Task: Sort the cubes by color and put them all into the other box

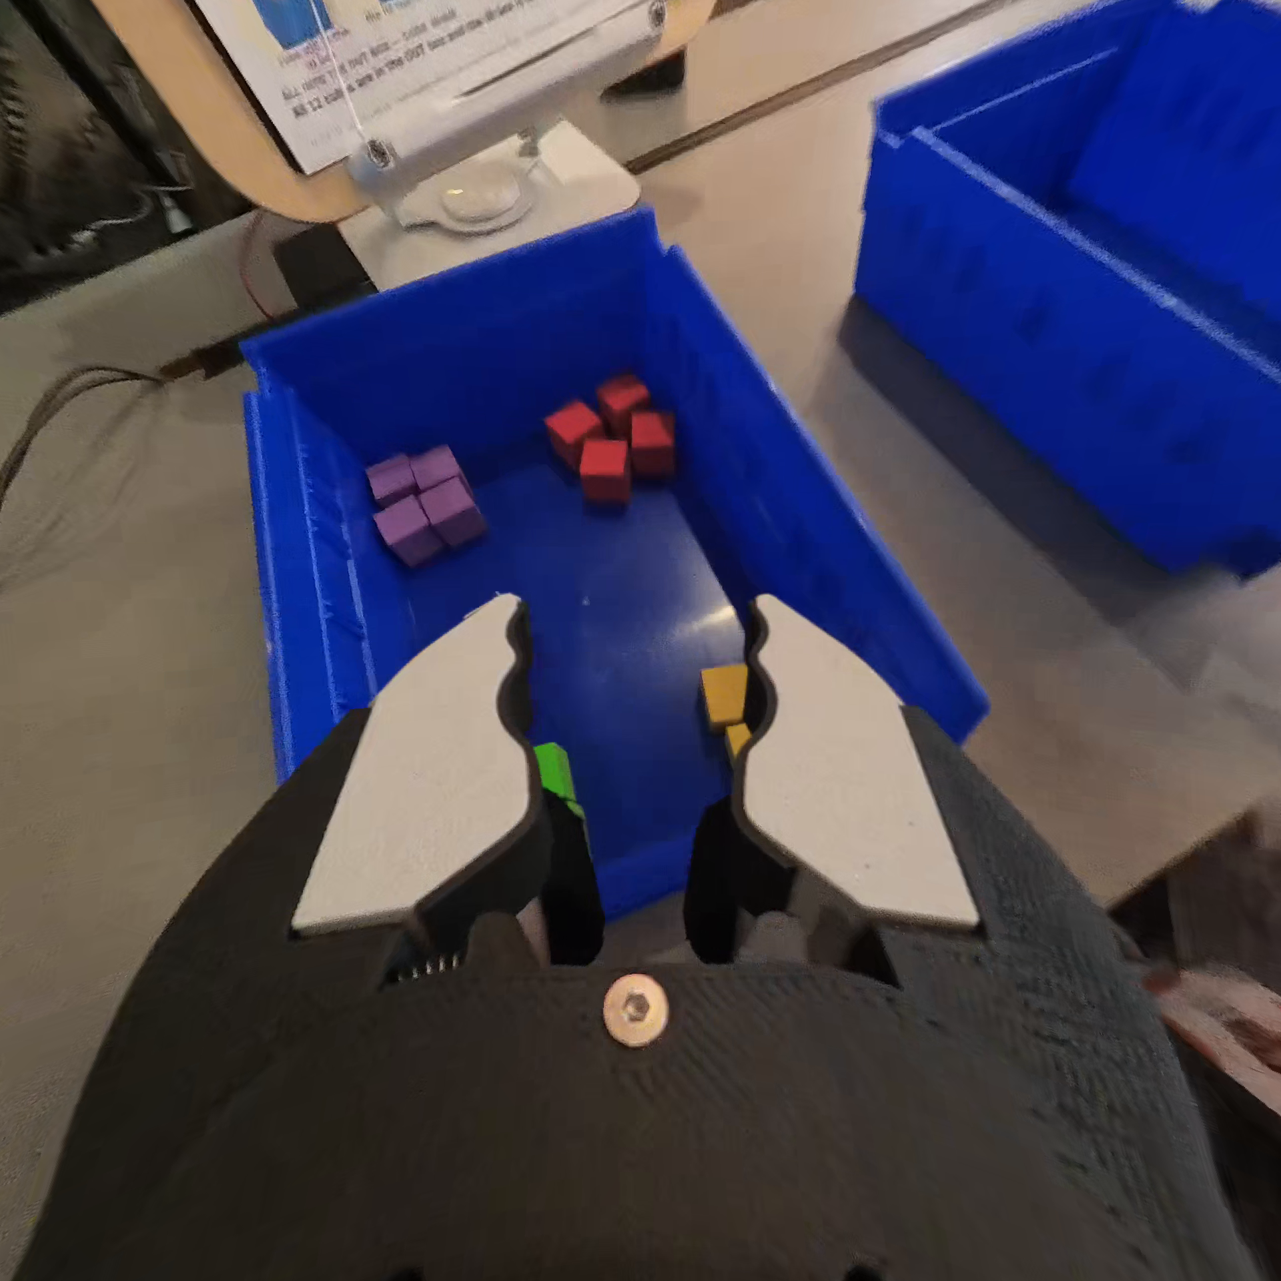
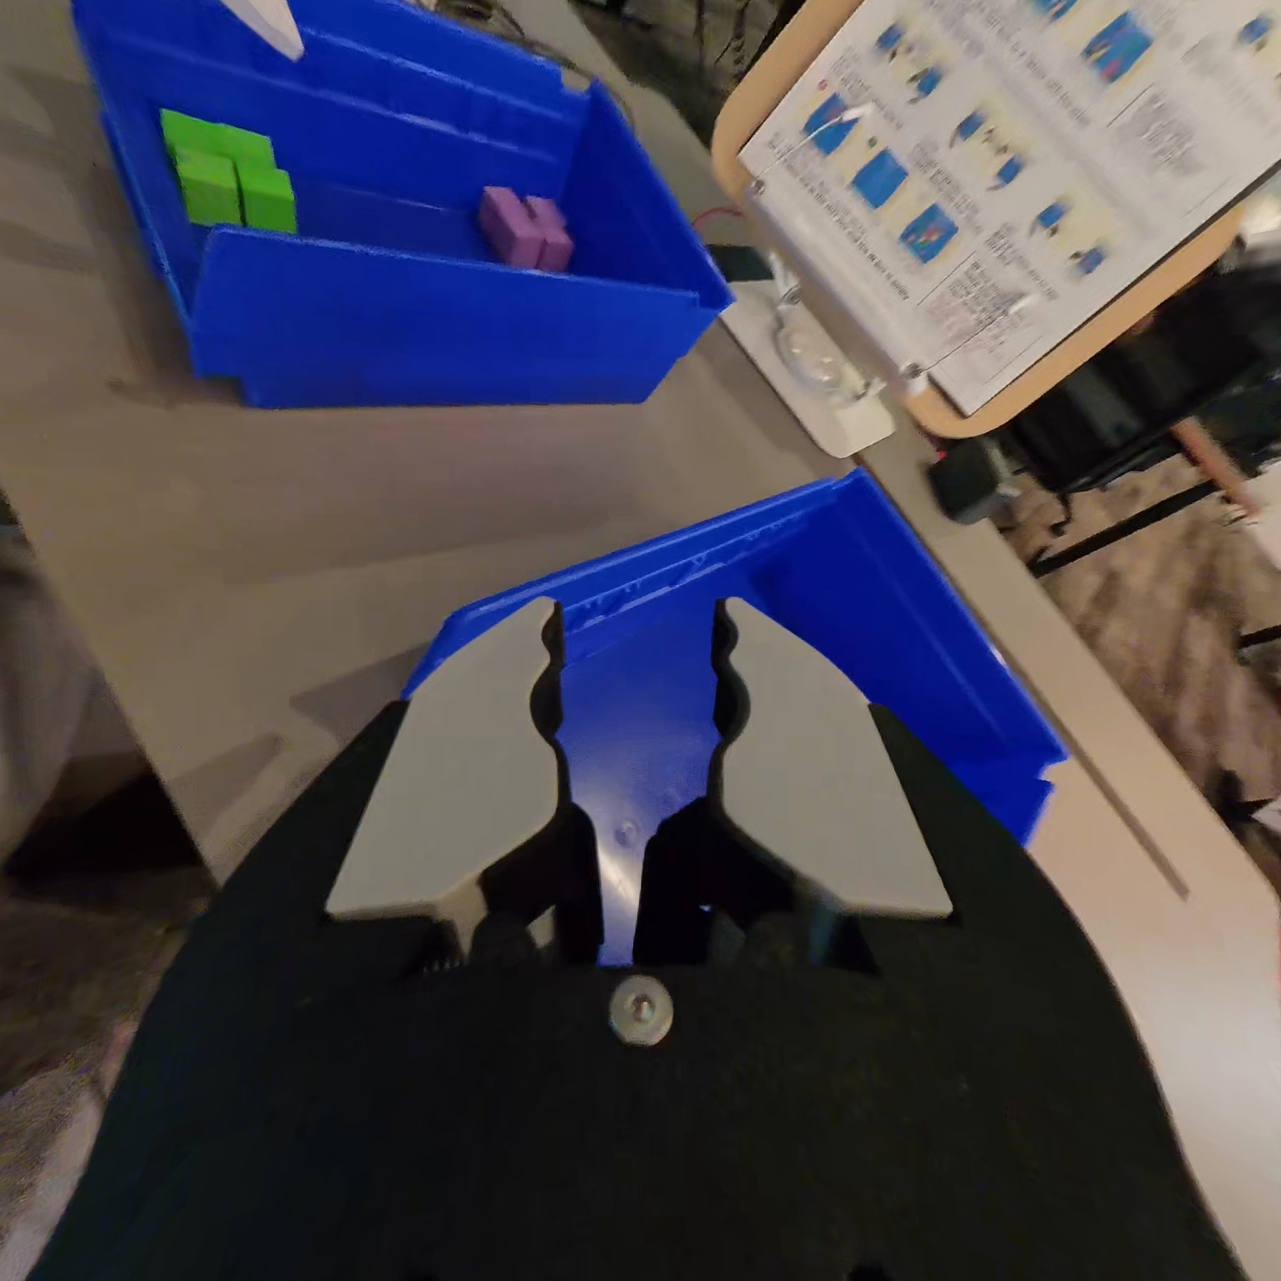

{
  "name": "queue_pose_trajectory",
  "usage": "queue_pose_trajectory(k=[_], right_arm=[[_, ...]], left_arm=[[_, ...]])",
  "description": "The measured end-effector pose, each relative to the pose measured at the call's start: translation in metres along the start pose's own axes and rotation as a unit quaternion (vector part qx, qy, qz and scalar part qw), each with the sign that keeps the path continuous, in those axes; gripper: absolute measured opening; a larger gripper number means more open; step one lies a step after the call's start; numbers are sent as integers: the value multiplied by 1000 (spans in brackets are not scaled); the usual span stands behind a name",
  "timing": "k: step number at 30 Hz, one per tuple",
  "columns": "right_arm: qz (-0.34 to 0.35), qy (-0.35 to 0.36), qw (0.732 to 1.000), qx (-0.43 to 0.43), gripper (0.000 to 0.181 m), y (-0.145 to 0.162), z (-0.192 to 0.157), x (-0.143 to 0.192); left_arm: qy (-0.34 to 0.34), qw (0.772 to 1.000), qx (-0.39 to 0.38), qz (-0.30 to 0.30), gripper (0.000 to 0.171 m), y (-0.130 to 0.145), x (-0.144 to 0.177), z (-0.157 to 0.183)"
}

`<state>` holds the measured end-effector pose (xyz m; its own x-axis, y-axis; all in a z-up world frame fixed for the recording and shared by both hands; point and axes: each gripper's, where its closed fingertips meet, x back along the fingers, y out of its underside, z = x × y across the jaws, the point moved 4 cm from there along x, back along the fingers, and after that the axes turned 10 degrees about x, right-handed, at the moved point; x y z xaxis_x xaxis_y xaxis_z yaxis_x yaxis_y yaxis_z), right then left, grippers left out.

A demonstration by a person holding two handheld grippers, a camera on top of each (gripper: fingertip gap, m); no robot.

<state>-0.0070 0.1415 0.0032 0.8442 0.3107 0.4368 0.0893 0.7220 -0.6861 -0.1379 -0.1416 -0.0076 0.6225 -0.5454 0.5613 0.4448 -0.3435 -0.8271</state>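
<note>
My left gripper (image 1: 636, 604) is open and empty, hovering over a blue bin (image 1: 443, 346). In that bin lie several purple cubes (image 1: 424, 504), several red cubes (image 1: 613, 438), yellow cubes (image 1: 724, 693) by the right finger and a green cube (image 1: 554, 766) by the left finger. My right gripper (image 2: 638, 608) is open and empty over a second blue bin (image 2: 922, 624) whose visible floor is bare. The first bin also shows in the right wrist view (image 2: 443, 333) with green cubes (image 2: 232, 177) and purple cubes (image 2: 527, 232). A finger tip of the other gripper (image 2: 267, 21) shows above it.
The second blue bin shows at the right of the left wrist view (image 1: 1081, 333). A printed sheet on a tan board with a white stand (image 1: 485, 187) stands behind the bins, also in the right wrist view (image 2: 970, 201). Cables (image 1: 69, 395) lie at the left. The table edge (image 2: 1144, 797) runs at right.
</note>
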Motion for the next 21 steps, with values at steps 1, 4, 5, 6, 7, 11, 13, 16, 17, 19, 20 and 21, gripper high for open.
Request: queue_pose_trajectory(k=[1,4,5,6,7,11,13,16,17,19,20,21], right_arm=[[-5,11,1000,5,40,3,1,0],[-32,16,999,2,40,20,3,1],[-34,14,999,-5,40,25,3,2],[-36,13,999,-11,40,30,5,4],[-40,17,999,-16,40,34,8,6],[-48,41,998,-26,39,45,23,19],[-44,58,997,-26,39,47,29,27],[-43,75,996,-26,40,49,37,37],[-42,82,995,-25,40,49,39,39],[-45,90,995,-24,40,50,42,42],[-45,92,995,-24,40,51,43,43],[-44,93,994,-23,40,51,44,43]], left_arm=[[-13,1000,-9,-2,63,-1,-7,-3],[-15,1000,-12,4,63,-7,-27,-9],[-24,1000,-11,8,63,-9,-34,-13],[-32,999,-6,14,66,-12,-40,-17],[-34,999,-4,17,70,-15,-47,-20],[-4,997,-1,-72,63,-8,-94,-21],[-8,995,-7,-101,63,-4,-117,-23],[-13,991,-7,-130,63,-1,-143,-25],[-6,991,1,-136,63,-1,-150,-24],[2,988,12,-152,63,0,-162,-23],[3,987,14,-162,63,2,-168,-23],[3,985,18,-171,63,4,-173,-24]])
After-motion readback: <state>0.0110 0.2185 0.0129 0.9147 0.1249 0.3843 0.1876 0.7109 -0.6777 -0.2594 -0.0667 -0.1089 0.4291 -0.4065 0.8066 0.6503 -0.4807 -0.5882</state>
